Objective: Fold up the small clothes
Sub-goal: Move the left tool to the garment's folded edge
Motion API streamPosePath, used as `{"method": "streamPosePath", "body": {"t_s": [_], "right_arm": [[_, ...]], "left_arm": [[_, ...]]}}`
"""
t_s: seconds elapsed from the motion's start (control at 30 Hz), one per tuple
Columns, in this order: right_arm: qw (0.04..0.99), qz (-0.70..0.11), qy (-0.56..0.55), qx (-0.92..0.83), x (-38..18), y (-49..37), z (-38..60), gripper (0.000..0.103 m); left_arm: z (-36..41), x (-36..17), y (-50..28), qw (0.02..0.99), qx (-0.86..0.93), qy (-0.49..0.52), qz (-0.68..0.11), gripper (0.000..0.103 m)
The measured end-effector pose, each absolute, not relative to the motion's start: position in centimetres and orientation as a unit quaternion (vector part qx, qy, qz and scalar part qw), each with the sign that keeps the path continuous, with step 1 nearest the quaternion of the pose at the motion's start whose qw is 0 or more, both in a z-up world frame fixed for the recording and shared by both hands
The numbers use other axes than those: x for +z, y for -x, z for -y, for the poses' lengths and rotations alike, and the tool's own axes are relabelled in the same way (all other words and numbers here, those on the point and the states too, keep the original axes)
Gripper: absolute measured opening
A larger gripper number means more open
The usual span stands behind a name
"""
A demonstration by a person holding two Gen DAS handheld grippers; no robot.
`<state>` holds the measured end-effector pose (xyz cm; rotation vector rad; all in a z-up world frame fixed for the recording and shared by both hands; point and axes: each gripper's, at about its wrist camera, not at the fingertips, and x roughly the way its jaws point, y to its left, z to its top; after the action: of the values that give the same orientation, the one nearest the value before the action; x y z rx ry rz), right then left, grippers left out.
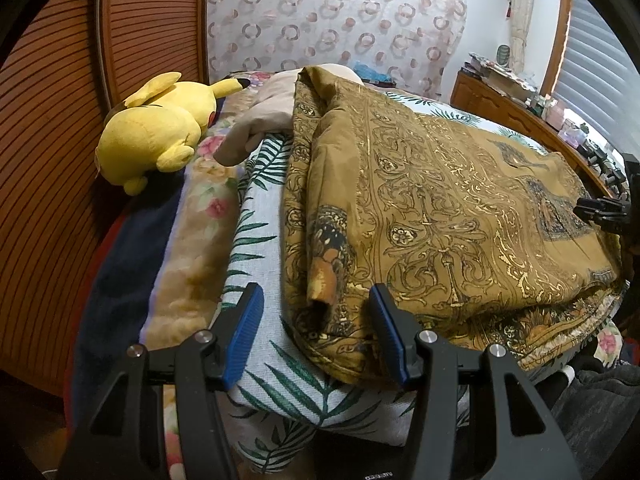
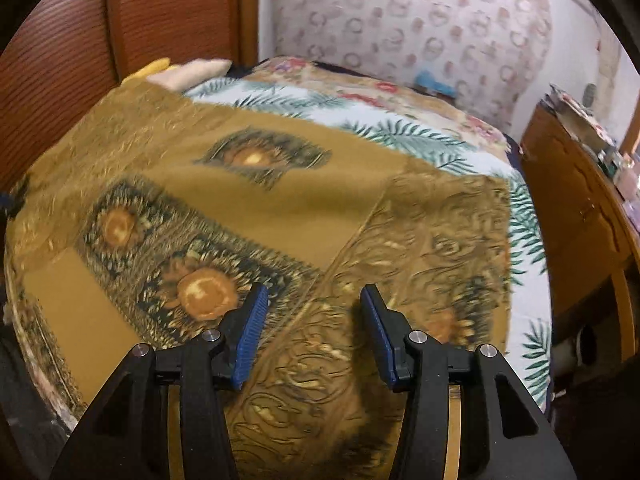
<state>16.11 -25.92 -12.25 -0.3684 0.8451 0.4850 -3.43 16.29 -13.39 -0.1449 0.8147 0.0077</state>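
A mustard-brown garment (image 1: 440,208) with gold ornamental print lies folded on the bed, its layers stacked at the near edge. My left gripper (image 1: 316,292) is open at the garment's near left corner; a rolled fold sits between the blue pads (image 1: 246,320) without being pressed. In the right wrist view the same garment (image 2: 280,200) spreads flat, with a folded flap at the right. My right gripper (image 2: 314,292) hovers over it, open, nothing clamped between its fingers. The picture is blurred by motion. The right gripper's black tip (image 1: 600,212) shows at the far right of the left wrist view.
The garment rests on a palm-leaf cover (image 1: 256,248) over a floral blanket (image 1: 200,216). A yellow plush toy (image 1: 156,128) and a beige cloth (image 1: 256,120) lie at the far left. A louvred wooden door (image 1: 52,120) stands left, a cluttered wooden dresser (image 2: 580,208) right.
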Motion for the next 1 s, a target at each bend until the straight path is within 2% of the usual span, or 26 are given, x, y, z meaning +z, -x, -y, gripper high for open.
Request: {"method": "streamPosePath", "body": {"t_s": [0.1, 0.33, 0.47, 0.73, 0.83, 0.97, 1.0], "right_arm": [[0.865, -0.407, 0.175, 0.234, -12.8, -16.1, 25.8, 0.05], [0.872, -0.407, 0.138, 0.236, -13.3, -16.4, 27.1, 0.063], [0.872, -0.406, 0.143, 0.233, -13.2, -16.4, 26.8, 0.066], [0.872, -0.407, 0.14, 0.234, -13.3, -16.4, 26.9, 0.067], [0.872, -0.407, 0.14, 0.234, -13.3, -16.4, 26.9, 0.067], [0.872, -0.407, 0.14, 0.234, -13.3, -16.5, 26.9, 0.067], [0.872, -0.407, 0.14, 0.234, -13.3, -16.4, 26.9, 0.067]], "left_arm": [[-16.4, -13.4, 3.4, 0.915, 0.003, 0.07, -0.396, 0.053], [-16.3, -13.4, 3.4, 0.916, 0.004, 0.07, -0.396, 0.053], [-16.1, -13.3, 3.3, 0.916, 0.002, 0.068, -0.396, 0.053], [-15.1, -13.3, 3.3, 0.918, -0.014, 0.059, -0.391, 0.052], [-15.1, -13.3, 3.3, 0.92, -0.016, 0.06, -0.387, 0.037], [-15.1, -13.2, 3.2, 0.918, -0.033, 0.071, -0.389, 0.005], [-14.9, -13.0, 3.4, 0.92, -0.036, 0.072, -0.383, 0.004]]}}
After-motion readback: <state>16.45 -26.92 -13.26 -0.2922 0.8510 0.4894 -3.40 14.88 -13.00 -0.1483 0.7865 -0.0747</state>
